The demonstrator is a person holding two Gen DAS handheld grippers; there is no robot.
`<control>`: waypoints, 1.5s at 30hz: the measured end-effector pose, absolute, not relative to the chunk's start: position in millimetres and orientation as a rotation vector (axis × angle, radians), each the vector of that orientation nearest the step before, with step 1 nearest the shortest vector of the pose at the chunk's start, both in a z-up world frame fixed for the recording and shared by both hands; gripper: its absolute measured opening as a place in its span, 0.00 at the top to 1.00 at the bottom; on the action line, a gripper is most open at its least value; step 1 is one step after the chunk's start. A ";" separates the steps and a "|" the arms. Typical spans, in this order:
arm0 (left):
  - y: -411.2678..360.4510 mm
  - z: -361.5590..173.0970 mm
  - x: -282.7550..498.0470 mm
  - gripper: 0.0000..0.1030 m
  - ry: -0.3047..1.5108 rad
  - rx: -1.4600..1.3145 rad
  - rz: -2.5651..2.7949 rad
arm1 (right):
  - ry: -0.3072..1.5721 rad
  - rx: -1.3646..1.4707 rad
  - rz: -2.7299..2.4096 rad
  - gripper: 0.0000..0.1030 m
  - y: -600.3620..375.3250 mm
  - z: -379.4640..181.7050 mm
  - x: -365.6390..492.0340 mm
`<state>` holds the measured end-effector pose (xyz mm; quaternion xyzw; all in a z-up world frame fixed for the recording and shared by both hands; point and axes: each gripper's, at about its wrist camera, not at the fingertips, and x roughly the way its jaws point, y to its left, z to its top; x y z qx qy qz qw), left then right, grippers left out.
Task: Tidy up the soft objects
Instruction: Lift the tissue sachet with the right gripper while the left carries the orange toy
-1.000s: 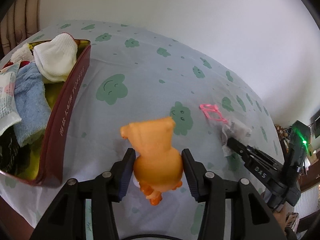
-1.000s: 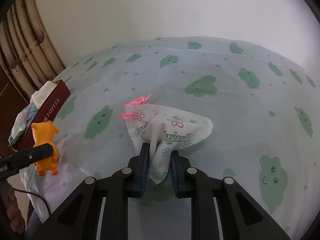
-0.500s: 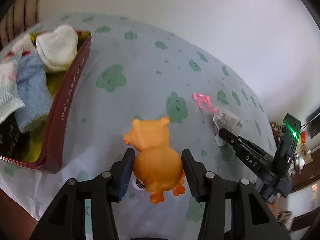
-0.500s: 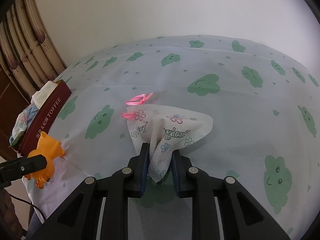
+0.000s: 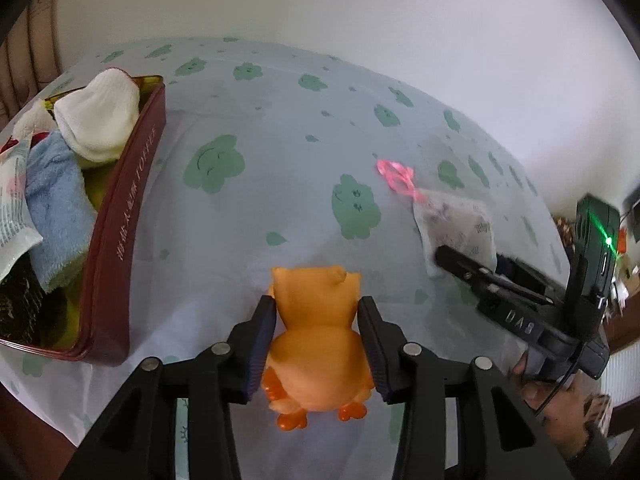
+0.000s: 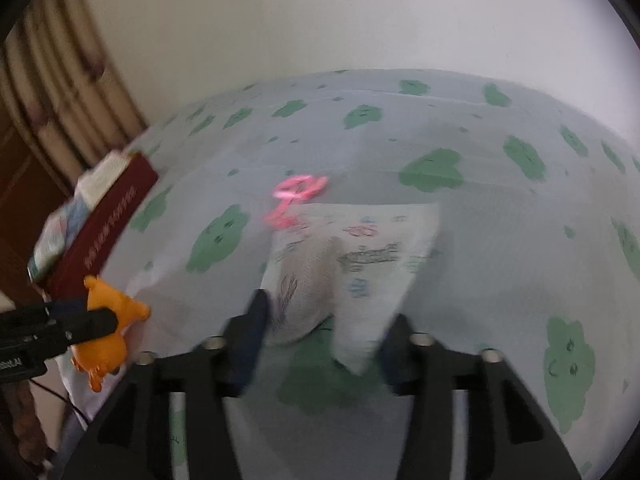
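Tissue packet (image 6: 360,264), blurred, lies between the just-opened right hand-held gripper (image 6: 324,344); left hand-held gripper (image 5: 318,344) clamps orange toy (image 5: 316,344).

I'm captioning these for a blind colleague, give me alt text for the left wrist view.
The left gripper clamps an orange toy above a cloud-print cloth. A red tin of socks and towels sits at left; at right the right gripper rests by a tissue pack.
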<state>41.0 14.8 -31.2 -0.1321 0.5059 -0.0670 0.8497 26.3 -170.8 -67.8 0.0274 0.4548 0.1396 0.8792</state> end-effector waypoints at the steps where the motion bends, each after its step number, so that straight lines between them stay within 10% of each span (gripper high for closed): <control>1: 16.2 -31.8 40.2 0.58 1.064 -0.290 -0.144 | 0.951 0.019 0.277 0.32 -164.2 -68.1 25.8; 18: 24.4 -34.0 30.9 0.63 0.998 -0.319 -0.172 | 1.016 0.113 0.183 0.14 -178.3 -64.9 51.0; 20: 25.5 -33.7 29.6 0.64 0.990 -0.322 -0.176 | 1.007 0.063 0.188 0.30 -167.9 -66.2 54.7; 22: 24.1 -32.2 29.0 0.65 0.981 -0.311 -0.178 | 0.992 0.031 0.193 0.74 -161.8 -64.2 55.5; 24: 22.7 -28.5 27.1 0.65 0.969 -0.302 -0.184 | 0.980 0.027 0.197 0.82 -161.1 -61.0 54.5; 45: 128.0 68.3 24.7 0.65 0.827 -0.189 0.026 | 0.909 0.143 0.224 0.85 -192.9 -61.5 11.7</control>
